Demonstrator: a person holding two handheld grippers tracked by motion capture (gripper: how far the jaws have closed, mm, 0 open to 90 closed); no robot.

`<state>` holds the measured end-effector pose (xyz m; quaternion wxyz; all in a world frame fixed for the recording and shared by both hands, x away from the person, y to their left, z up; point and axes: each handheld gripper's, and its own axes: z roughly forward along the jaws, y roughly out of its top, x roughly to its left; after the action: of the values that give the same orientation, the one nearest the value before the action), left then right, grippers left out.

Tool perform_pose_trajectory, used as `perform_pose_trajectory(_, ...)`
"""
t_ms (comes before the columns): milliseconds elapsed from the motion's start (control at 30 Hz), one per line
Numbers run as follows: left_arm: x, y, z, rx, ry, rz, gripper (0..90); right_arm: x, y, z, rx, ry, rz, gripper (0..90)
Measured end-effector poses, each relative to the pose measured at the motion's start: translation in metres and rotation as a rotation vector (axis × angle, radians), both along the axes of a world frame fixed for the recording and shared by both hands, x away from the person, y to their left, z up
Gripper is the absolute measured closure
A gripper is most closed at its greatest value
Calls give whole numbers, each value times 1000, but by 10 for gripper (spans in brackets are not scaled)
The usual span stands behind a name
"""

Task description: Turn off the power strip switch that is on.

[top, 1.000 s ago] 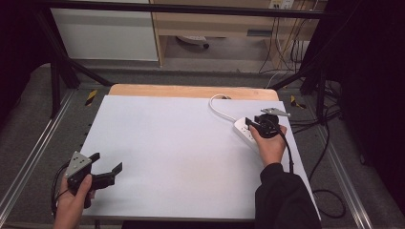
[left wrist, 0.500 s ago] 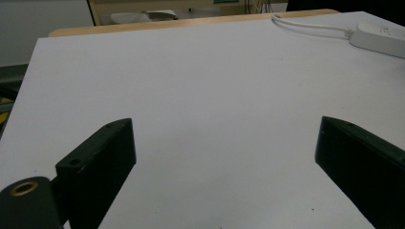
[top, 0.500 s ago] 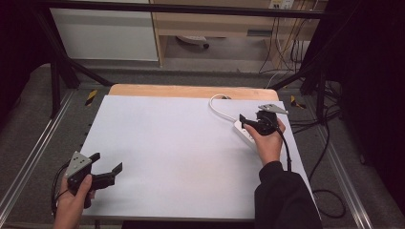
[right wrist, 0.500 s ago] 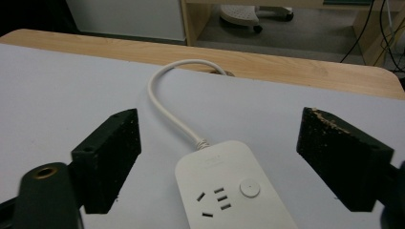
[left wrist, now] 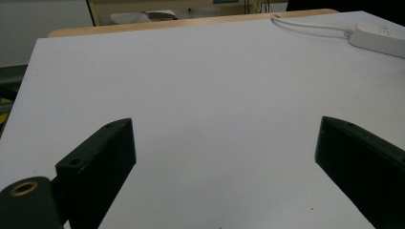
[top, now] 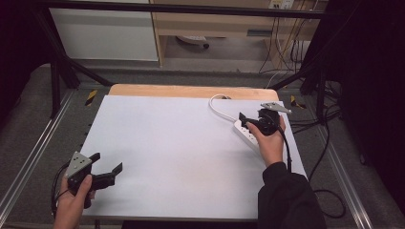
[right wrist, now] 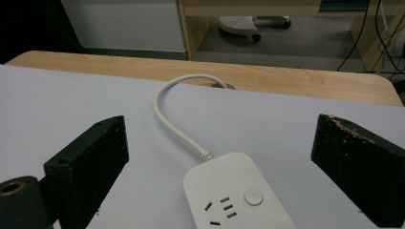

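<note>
A white power strip (right wrist: 236, 195) with a round button lies on the white table top at the right, and its white cable (right wrist: 165, 112) curves back to a hole near the wooden far edge. My right gripper (top: 250, 121) hovers over the strip (top: 241, 130), jaws wide open, with nothing between them; in the right gripper view the strip's end sits low between the two jaws (right wrist: 219, 138). My left gripper (top: 107, 163) is held at the table's front left corner, open and empty (left wrist: 224, 143). From there the strip (left wrist: 379, 40) lies far off at the upper right.
The white sheet (top: 172, 143) covers most of the table, with a strip of bare wood (top: 191, 90) along the far edge. Black frame bars, a white cabinet and loose cables stand beyond and to the right of the table.
The right hand has edged its gripper slightly farther back over the power strip. The left gripper has stayed in place, still open.
</note>
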<state>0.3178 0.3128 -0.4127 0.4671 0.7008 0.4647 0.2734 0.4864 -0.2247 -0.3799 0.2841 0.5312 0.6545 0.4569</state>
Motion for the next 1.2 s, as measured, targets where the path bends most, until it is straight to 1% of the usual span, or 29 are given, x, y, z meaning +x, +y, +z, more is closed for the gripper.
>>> perform_pose_trajectory(133, 0, 0, 0, 0, -1, 0, 65, -2, 4, 5, -48, -17, -13, 51)
perform_pose_trajectory(233, 0, 0, 0, 2, -1, 0, 65, -6, 7, 10, -64, -47, 5, 48)
perform_pose_trajectory(367, 0, 0, 0, 2, 0, -1, 65, -11, 10, 19, -63, -68, 30, 48)
perform_pose_trajectory(433, 0, 0, 0, 0, -1, 0, 65, -13, 11, 22, -62, -66, 46, 47)
perform_pose_trajectory(533, 0, 0, 0, 1, 2, 1, 65, -17, 10, 25, -49, -62, 85, 39)
perform_pose_trajectory(633, 0, 0, 0, 2, 3, -1, 65, -21, 10, 28, -50, -61, 103, 39)
perform_pose_trajectory(800, 0, 0, 0, 1, 3, 0, 65, -30, 8, 34, -57, -84, 107, 41)
perform_pose_trajectory(1033, 0, -1, 0, 1, 5, -1, 65, -43, 1, 39, -66, -108, 118, 43)
perform_pose_trajectory(1200, 0, -1, -1, 0, 7, 0, 64, -53, -5, 40, -96, -137, 133, 43)
